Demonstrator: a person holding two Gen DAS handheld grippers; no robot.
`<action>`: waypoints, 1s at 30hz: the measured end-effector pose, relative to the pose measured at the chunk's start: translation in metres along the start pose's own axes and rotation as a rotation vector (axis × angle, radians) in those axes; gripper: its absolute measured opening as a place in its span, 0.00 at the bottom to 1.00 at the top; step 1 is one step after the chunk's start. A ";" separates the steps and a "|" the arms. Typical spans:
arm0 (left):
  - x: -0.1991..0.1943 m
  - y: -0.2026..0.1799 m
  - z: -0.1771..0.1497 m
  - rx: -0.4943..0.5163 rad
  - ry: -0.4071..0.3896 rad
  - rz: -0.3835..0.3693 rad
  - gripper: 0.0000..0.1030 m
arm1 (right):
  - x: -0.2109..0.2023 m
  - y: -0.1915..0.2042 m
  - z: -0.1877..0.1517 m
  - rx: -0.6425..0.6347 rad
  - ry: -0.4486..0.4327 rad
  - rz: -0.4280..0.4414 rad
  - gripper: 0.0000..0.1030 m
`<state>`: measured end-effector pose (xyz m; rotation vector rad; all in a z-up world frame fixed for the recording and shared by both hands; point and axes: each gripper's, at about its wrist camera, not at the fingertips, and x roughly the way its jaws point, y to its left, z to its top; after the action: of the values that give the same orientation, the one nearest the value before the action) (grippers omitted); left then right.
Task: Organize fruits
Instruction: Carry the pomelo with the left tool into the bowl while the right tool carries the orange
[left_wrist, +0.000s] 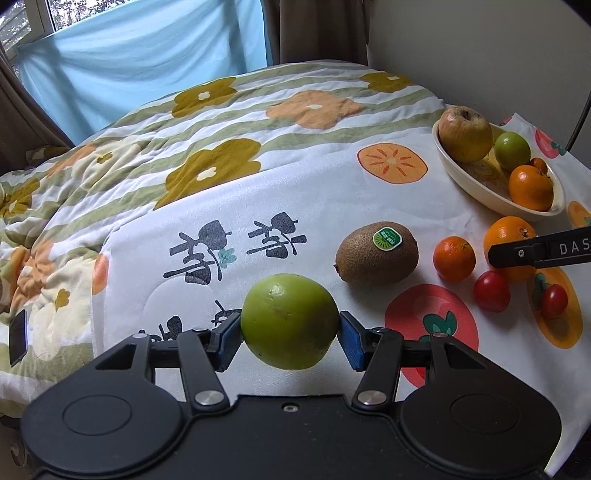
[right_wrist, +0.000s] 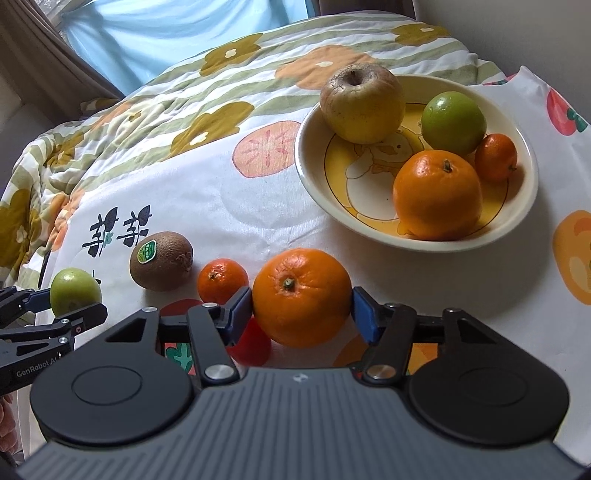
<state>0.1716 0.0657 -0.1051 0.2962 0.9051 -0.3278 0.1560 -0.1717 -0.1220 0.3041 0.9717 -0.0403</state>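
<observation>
My left gripper (left_wrist: 290, 334) is shut on a green fruit (left_wrist: 290, 320), its blue pads pressed on both sides; it also shows in the right wrist view (right_wrist: 75, 290). My right gripper (right_wrist: 302, 314) is shut on a large orange (right_wrist: 302, 296), seen at the right edge of the left wrist view (left_wrist: 509, 236). A cream bowl (right_wrist: 314, 184) holds a yellow apple (right_wrist: 362, 103), a green fruit (right_wrist: 453, 122), an orange (right_wrist: 437, 194) and a small mandarin (right_wrist: 495, 157). On the cloth lie a kiwi (left_wrist: 376, 253), a mandarin (left_wrist: 454, 258) and two cherry tomatoes (left_wrist: 492, 290).
The fruit-print cloth (left_wrist: 258, 206) lies over a flowered quilt (left_wrist: 147, 122). A blue curtain (left_wrist: 140, 48) hangs behind, a wall stands at the right. A dark phone (left_wrist: 17, 338) lies on the quilt at the left.
</observation>
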 end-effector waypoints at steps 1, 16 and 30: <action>-0.002 -0.001 0.001 -0.005 -0.004 0.002 0.58 | -0.002 0.000 0.000 -0.006 -0.004 0.004 0.70; -0.054 -0.043 0.030 -0.038 -0.104 -0.001 0.58 | -0.053 -0.018 0.023 -0.071 -0.075 0.062 0.70; -0.064 -0.116 0.074 -0.077 -0.148 -0.023 0.58 | -0.087 -0.078 0.068 -0.127 -0.123 0.078 0.70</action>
<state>0.1412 -0.0587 -0.0231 0.1881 0.7742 -0.3304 0.1484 -0.2737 -0.0339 0.2197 0.8362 0.0727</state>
